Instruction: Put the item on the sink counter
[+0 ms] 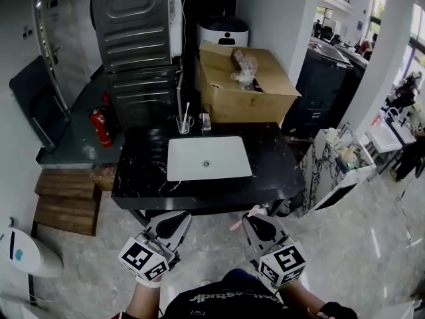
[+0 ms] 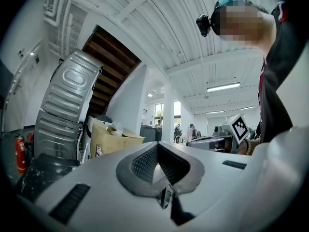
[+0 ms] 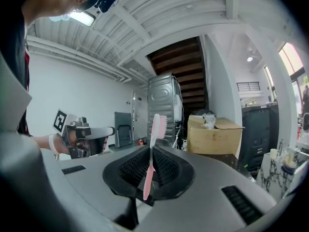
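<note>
Carrying a pink toothbrush up to the sink tabletop

The toothbrush [image 3: 152,149] is held in the right gripper [image 3: 150,172], whose fingers [image 3: 166,167] are pressed shut on the middle of the handle. The bristle head is left standing clear beyond the fingertips and the handle end hangs below them. A mid-handle hold of this kind is judged to be chosen so that either end can be lowered onto a surface without the pads being trapped under it. In the head view the pink handle [image 1: 240,220] is seen sticking out beside the right gripper [image 1: 257,219], just short of the near edge of the black tabletop [image 1: 143,171] and not yet over it.

The left gripper [image 2: 157,166] is kept low and to the side. Its fingers [image 2: 142,163] are brought together with nothing seen between them, so it is judged to be held out of the way, not used.

On the tabletop a white basin [image 1: 192,161] is set in the middle, and a glass [image 1: 183,123] with a thin stick in it stands behind the basin by the back edge. Bare dark stone is left on both sides of the basin, and the right side is judged the nearer place for the toothbrush to be laid. A cardboard box [image 1: 246,95] is stood behind the tabletop, well apart from the grippers
</note>
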### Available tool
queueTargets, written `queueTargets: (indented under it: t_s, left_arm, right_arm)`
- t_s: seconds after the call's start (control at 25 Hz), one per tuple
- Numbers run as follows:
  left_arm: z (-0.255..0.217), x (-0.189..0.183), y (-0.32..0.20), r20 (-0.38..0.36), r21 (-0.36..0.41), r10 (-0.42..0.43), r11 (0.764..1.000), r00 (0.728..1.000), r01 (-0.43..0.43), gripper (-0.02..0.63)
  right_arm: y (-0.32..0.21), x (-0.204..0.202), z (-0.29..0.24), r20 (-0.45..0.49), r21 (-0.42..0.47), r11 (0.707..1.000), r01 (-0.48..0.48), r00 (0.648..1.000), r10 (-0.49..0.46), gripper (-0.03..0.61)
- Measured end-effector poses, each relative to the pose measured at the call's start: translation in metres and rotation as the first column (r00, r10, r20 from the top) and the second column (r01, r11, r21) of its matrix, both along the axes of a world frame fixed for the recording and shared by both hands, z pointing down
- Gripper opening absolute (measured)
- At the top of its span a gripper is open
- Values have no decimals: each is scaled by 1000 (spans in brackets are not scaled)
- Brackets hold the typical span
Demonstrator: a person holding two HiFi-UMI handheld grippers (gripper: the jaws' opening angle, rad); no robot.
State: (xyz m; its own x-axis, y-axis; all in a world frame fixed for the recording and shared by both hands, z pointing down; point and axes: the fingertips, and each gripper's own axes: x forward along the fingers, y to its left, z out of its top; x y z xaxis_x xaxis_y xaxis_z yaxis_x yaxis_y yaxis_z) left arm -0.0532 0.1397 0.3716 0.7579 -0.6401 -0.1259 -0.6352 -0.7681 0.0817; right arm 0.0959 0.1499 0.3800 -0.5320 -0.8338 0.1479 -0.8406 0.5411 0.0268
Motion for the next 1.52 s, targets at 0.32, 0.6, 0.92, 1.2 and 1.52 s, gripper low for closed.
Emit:
queueTargets:
  t_s: [0.32,0.6,0.92,1.2,1.52]
  left_arm:
    - [18,-6,-25,-10,-39,-11,999,1000,10,15]
    - [24,7,-85,20,-49,-38,998,999,39,15]
    - [2,55,-198,50,-21,-43,999,998,44,15]
    - [-13,104,-282,83,-1,-60,998,995,61,15]
    - [-17,120,-328,126,-14,-107,994,986,110,15]
  right_arm:
    - [-27,1,8,3,-9,1000,-3,1000,3,52]
    - [-96,14,17,37,-11,999,30,999,-29,52]
    - [-212,56,3,55,12,998,68,996,-68,52]
    - [-293,102,-4,84,10,996,89,992,-89,52]
    - [-348,122,-5,135,5,992,123,983,-123,52]
